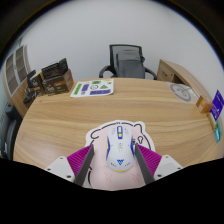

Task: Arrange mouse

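Mouse [118, 150], white, on a pale mouse pad [117, 135] on the wooden tabletop [60, 122].
Gripper [117, 170] spread; mouse stands between its fingers [84, 165]. Beyond, at 11 o'clock, a printed sheet [93, 88]; at 12 o'clock, an office chair [128, 62].

white mouse [118, 150], pink mat [118, 135]
magenta pads [75, 160]; wooden table [60, 115]; at 12 o'clock, black chair [128, 62]; at 11, green-patterned sheet [93, 88].
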